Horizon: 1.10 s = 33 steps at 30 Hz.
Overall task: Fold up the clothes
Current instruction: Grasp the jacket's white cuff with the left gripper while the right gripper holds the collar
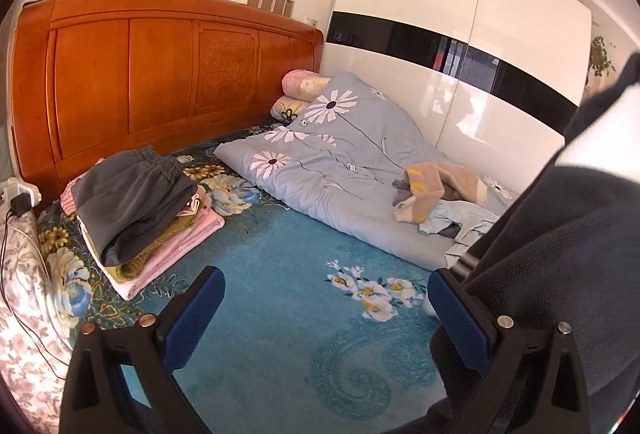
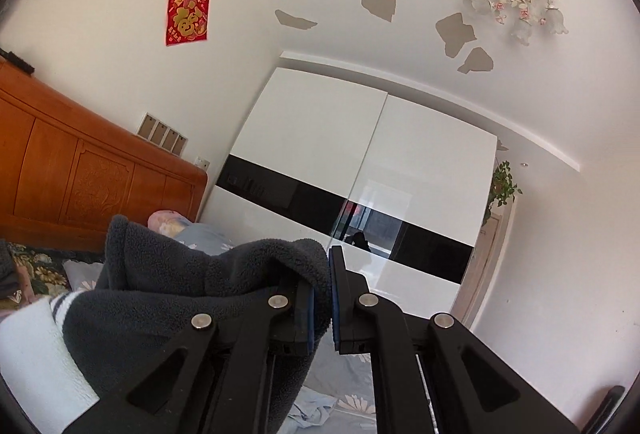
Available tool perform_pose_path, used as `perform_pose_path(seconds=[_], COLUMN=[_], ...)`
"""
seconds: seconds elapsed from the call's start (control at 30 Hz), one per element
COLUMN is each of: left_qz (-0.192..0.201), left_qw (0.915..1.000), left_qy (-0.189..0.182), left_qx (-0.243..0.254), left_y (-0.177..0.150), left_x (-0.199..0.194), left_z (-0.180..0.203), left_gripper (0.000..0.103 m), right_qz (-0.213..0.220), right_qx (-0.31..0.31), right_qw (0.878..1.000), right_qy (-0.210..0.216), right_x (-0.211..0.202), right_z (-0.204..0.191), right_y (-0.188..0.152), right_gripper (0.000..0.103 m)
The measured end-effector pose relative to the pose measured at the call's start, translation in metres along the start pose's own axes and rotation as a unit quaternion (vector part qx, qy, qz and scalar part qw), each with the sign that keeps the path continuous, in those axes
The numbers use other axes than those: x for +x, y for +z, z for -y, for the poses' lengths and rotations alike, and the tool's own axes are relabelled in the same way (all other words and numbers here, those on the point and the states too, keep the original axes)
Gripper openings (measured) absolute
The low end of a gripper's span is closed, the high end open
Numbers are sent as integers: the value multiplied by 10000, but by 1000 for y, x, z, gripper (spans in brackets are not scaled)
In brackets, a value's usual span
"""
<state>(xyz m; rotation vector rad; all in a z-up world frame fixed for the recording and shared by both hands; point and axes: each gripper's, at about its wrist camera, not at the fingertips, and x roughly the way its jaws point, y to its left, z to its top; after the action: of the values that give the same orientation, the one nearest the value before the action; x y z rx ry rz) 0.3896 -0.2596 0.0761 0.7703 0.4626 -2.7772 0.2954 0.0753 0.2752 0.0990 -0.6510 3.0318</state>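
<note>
The dark grey fleece garment with a white panel (image 2: 168,298) is hanging pinched in my right tool (image 2: 322,298), raised above the bed with its blue floral bedspread (image 1: 280,314). My left tool (image 1: 326,318) is gaping wide, empty, its right finger touching the fleece. A folded stack of clothes (image 1: 136,210) is sitting near the orange wooden headboard (image 1: 160,74), beside the pale blue daisy-print quilt (image 1: 340,154).

Both grippers look the same: the left gripper (image 1: 326,308) and right gripper (image 2: 321,298) have chunky matte-black arms with triangular cutouts, round silver screws at the pivots, and blue textured pads (image 1: 192,318) lining the fingers' inner faces.
</note>
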Motion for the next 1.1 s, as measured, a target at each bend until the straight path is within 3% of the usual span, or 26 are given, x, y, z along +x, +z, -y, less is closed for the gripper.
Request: perform_pose_path(seconds=[0.1,0.2,0.3,0.4,0.53,0.6,0.7,0.9,1.0,1.1], left_qz=[-327,-641,-986,-1420,-2105,-2481,-3040,-3900,-4321,-4505], left_qw=[9994,9971,9931,9854,9700,9613,9456,9106,8914,8818], left_qy=[-38,-1,26,5,-85,-243,-495,-774,-946,-940], left_qx=[135,404,642,943,1215,1169,1043,1129,991,1027], left_y=[-16,-30,-40,-49,-65,-73,-88,-124,-137,-145], left_x=[11,31,60,101,165,201,249,317,337,342], left_z=[4,19,38,63,97,114,137,171,177,183], left_gripper=[103,103,103,103,103,103,101,90,78,57], right_qz=[-932,-2096,-3179,-4118,-4920,-5076,-5145,-5242,-5308,-5352], right_qx=[-100,16,212,460,821,753,475,604,811,822], right_qw=[9956,9777,9477,9096,8650,8567,8551,8493,8434,8406], right_qy=[-71,-163,-209,-320,-549,-532,-425,-178,-175,-139], right_x=[26,56,76,89,96,95,97,115,121,123], right_z=[0,-2,-5,-3,3,1,-6,-7,-5,-9], right_y=[-66,-150,-237,-319,-405,-427,-440,-441,-444,-448], right_gripper=[5,5,5,5,5,6,6,6,6,7])
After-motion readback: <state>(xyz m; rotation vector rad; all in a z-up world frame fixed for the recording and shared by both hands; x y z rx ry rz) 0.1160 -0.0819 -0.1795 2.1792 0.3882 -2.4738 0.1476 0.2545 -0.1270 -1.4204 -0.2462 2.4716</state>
